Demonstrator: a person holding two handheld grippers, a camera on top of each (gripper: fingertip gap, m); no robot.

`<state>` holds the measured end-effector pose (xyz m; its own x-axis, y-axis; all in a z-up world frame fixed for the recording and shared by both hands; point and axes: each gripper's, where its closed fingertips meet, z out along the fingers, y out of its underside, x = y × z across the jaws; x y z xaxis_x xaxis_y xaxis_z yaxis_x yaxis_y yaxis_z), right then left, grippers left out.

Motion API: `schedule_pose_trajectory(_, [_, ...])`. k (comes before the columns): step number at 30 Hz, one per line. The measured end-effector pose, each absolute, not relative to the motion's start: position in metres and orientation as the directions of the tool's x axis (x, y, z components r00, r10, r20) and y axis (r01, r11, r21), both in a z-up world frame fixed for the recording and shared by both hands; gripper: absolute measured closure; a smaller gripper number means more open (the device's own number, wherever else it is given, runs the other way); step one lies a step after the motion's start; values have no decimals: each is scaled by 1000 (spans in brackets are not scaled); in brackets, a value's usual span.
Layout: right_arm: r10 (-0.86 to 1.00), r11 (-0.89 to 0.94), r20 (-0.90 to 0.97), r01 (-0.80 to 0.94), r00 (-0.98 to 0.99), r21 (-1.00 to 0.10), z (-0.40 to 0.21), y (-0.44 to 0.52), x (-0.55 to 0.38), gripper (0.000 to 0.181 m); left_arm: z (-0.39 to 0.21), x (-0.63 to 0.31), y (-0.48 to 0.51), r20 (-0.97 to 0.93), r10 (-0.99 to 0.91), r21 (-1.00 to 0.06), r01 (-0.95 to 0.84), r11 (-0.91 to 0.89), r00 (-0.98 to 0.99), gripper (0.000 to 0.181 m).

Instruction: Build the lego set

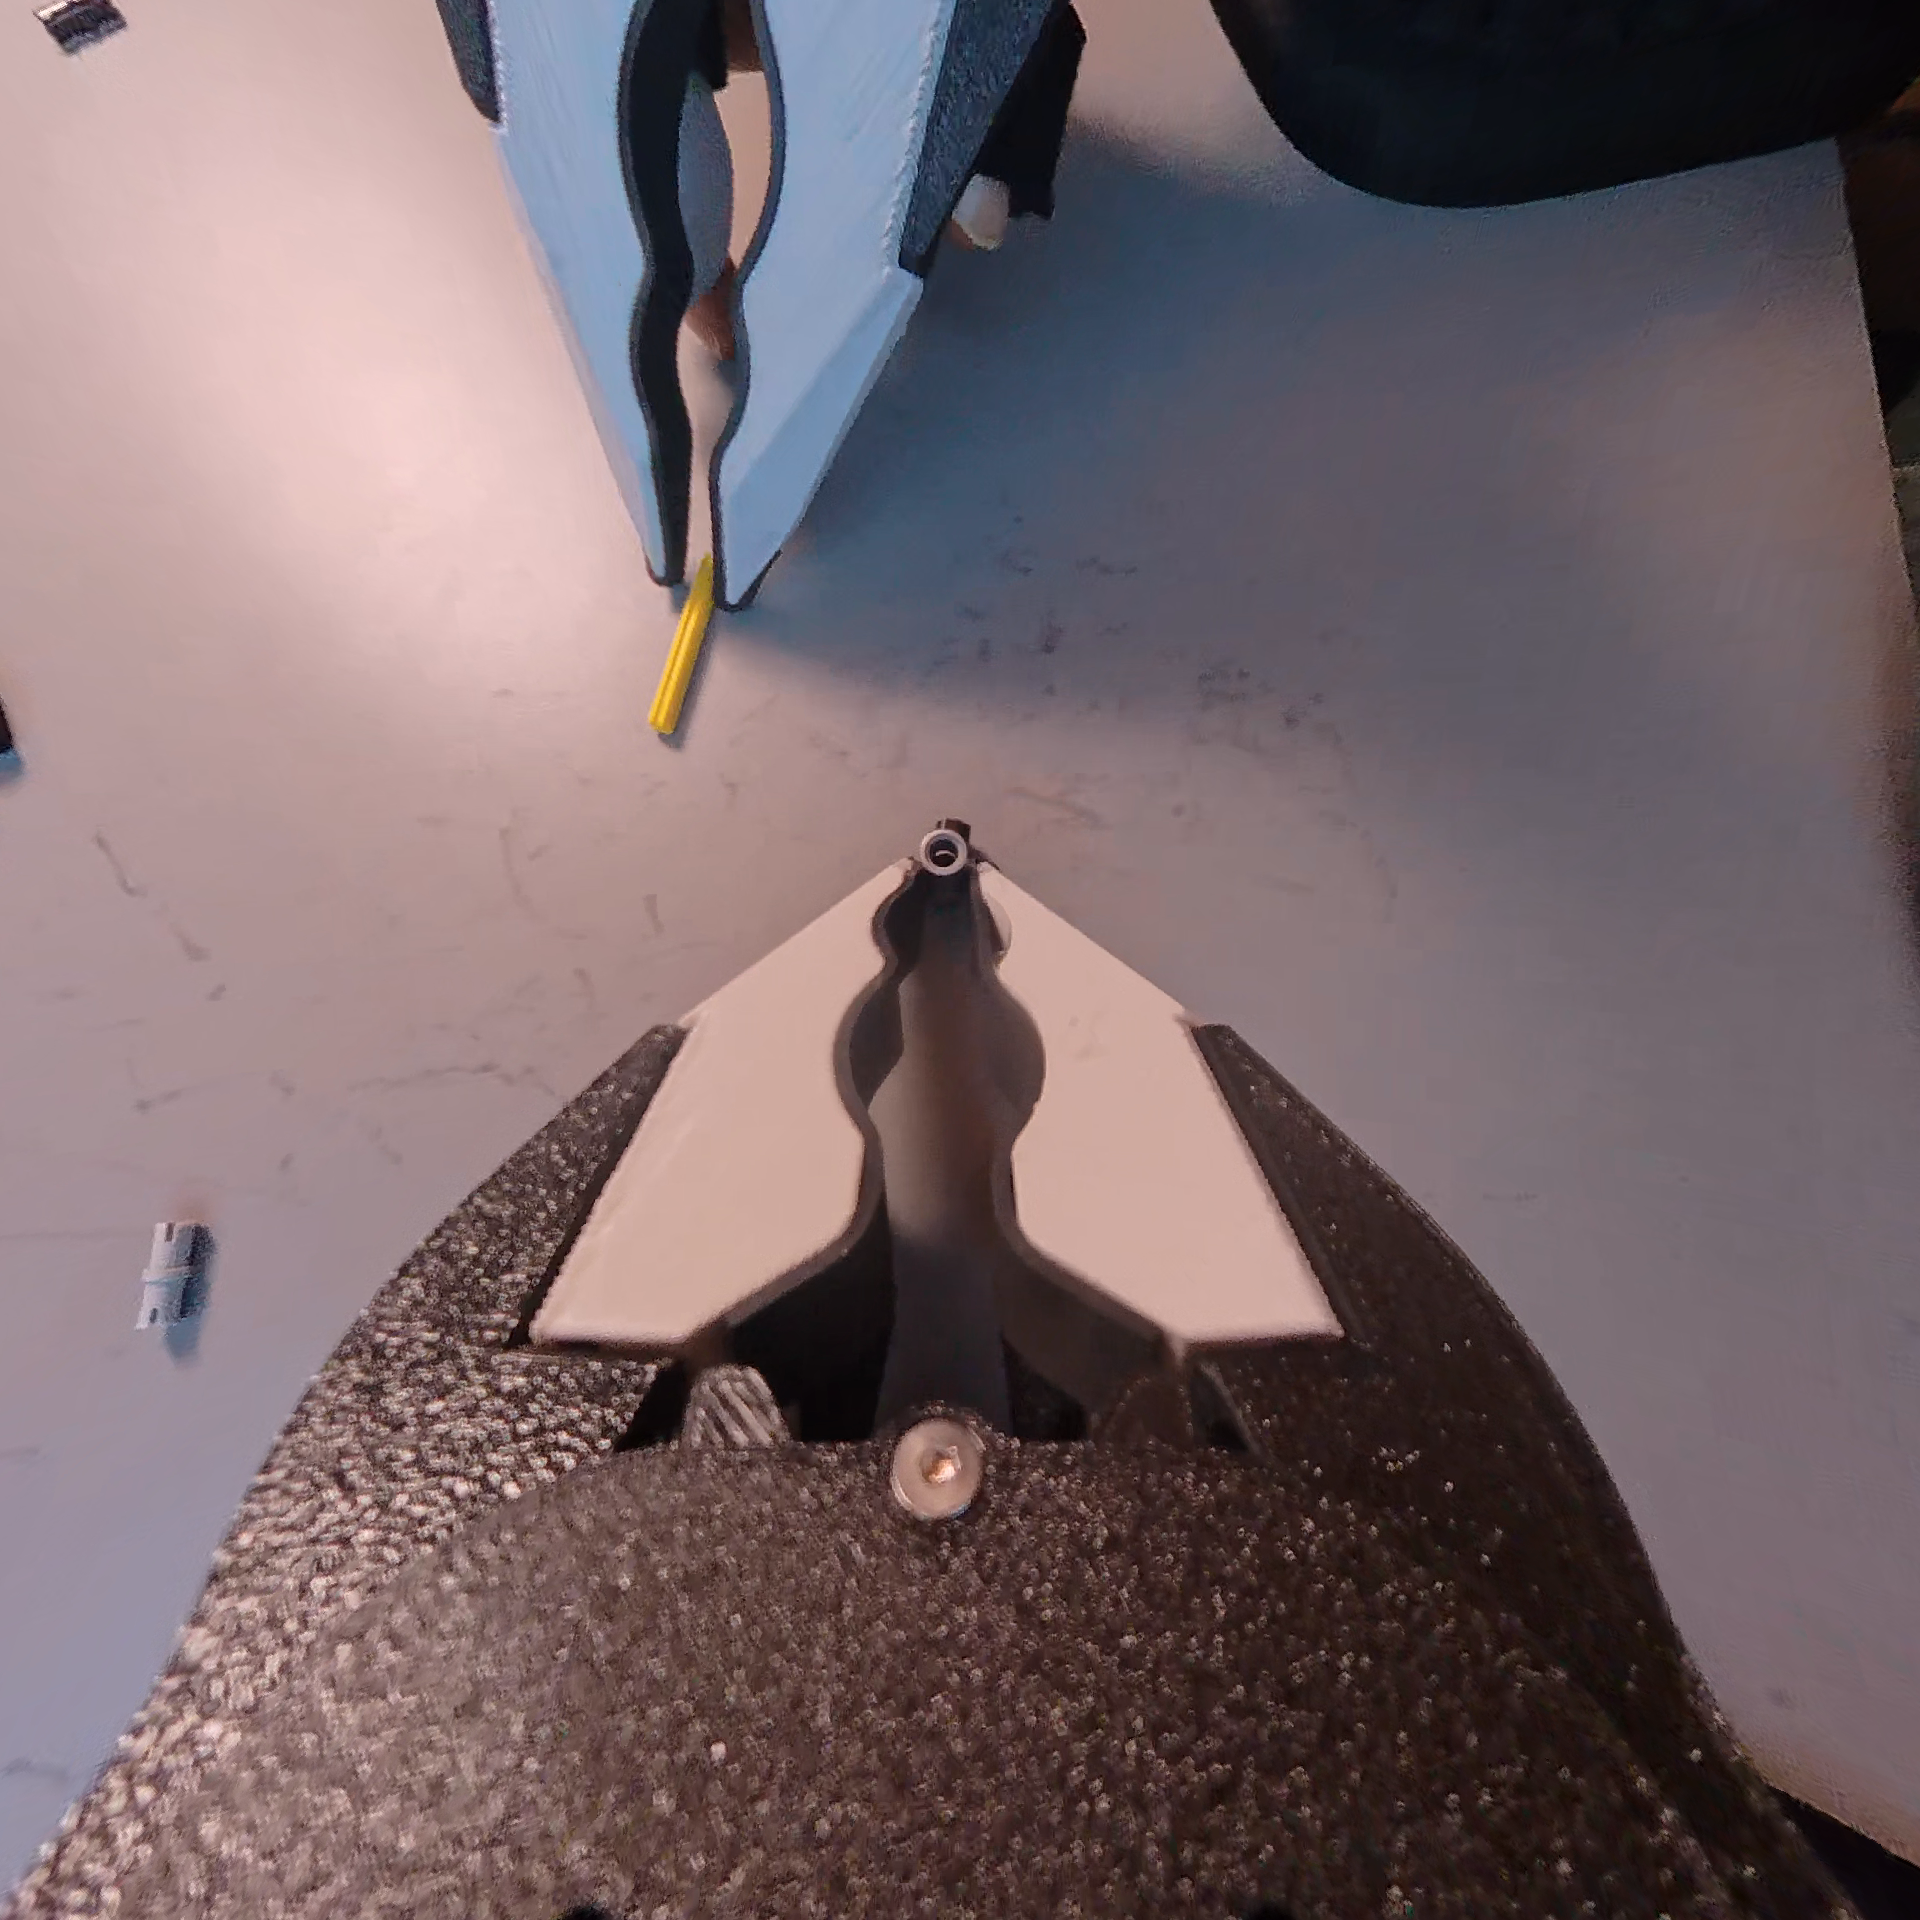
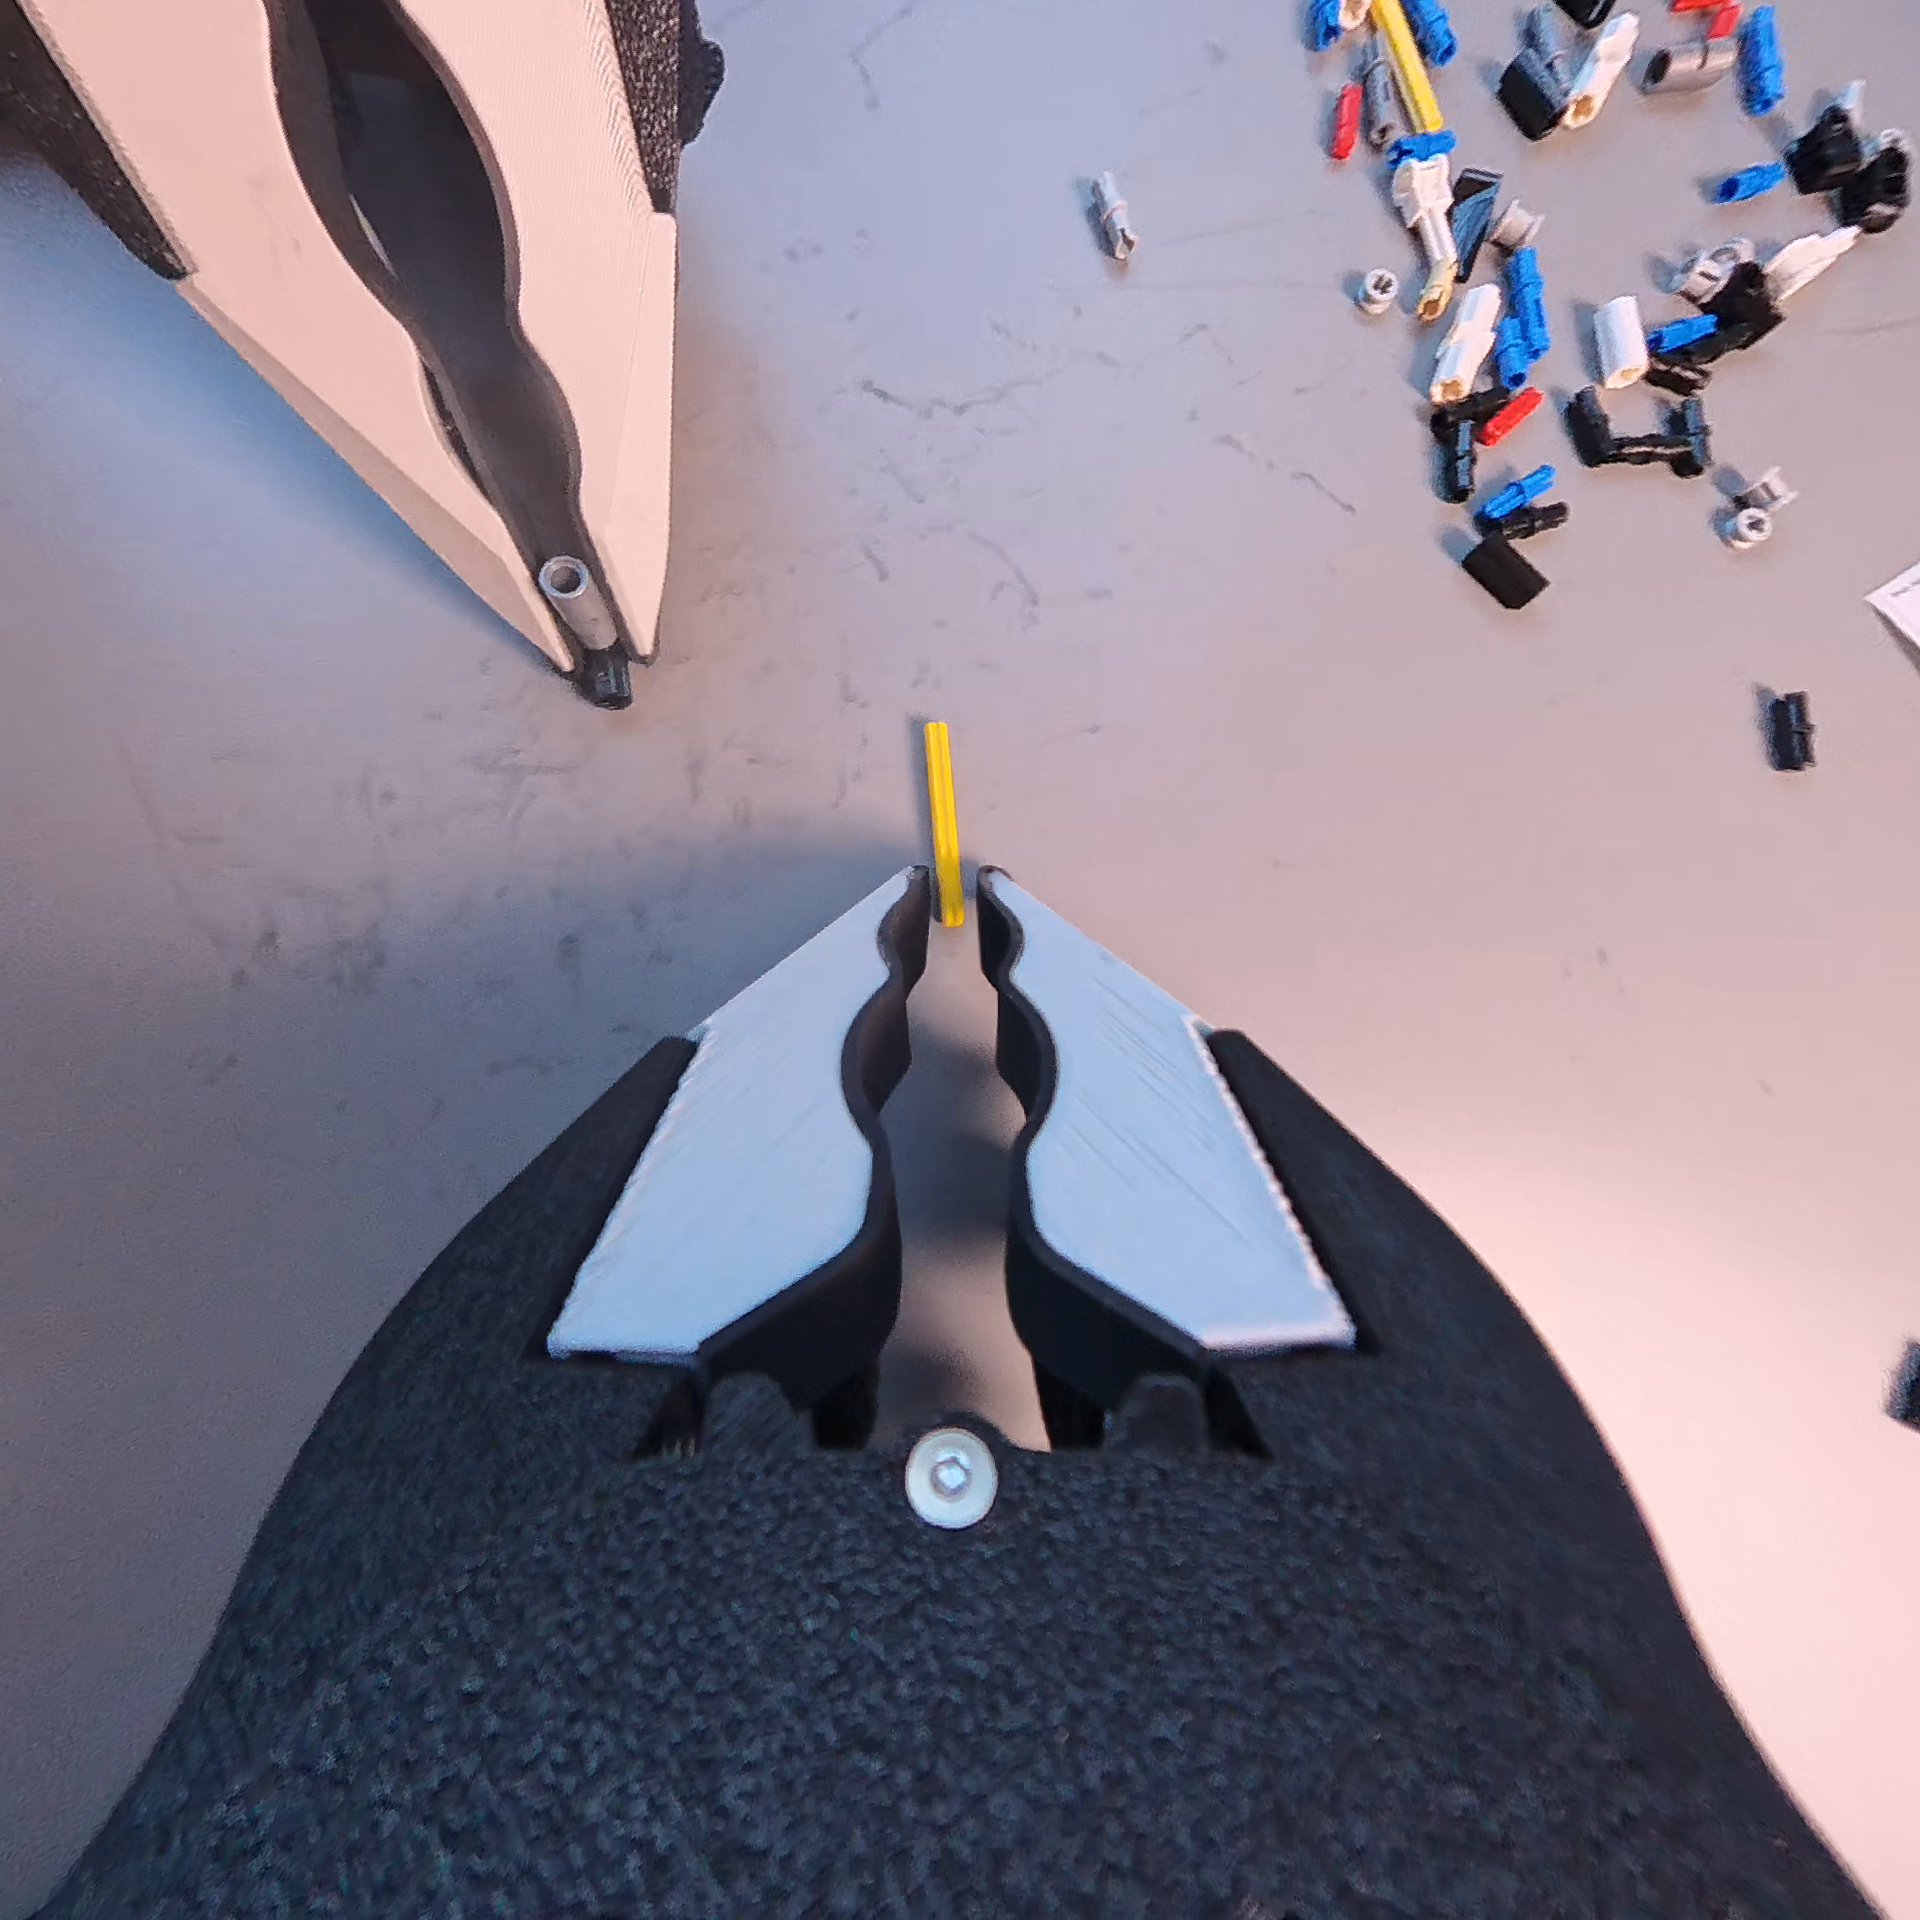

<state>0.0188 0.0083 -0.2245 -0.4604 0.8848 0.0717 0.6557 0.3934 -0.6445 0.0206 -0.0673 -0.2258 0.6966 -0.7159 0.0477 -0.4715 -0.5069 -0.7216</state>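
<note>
We see a scuffed grey table (image 2: 1143, 644) under it all, a white paper sheet (image 2: 1899, 615) poking in at its edge, and a dark bulky shape (image 1: 1558, 94) beyond

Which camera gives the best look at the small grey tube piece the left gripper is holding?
The right wrist view: the grey tube piece shows side-on between the left gripper's fingers. The left wrist view shows only its open round end at the fingertips.

Warm pinkish glare pools on the tabletop (image 1: 1351, 727), perhaps from overhead light. Soft shadows trail the fingers (image 2: 1122, 1122). Wide-angle bending warps the edges, and near housings and corners look slightly blurred.
</note>
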Motion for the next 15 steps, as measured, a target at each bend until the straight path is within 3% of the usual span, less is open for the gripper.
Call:
schedule_pose_trajectory(6, [869, 409, 48, 660, -492, -630, -225, 5, 19, 178, -226, 19, -67, 47, -710, -722, -467, -510, 702, 174])
schedule_pose_trajectory(9, [861, 436, 91, 636, -500, -637, -225, 4, 20, 178, -225, 21, -72, 80, -720, -726, -455, -516, 689, 159])
schedule_pose_trajectory(15, [833, 486, 219, 482, -509, -729, -189, -7, 24, 178, -180, 15, -64, 240, -669, -846, -186, -500, 703, 153])
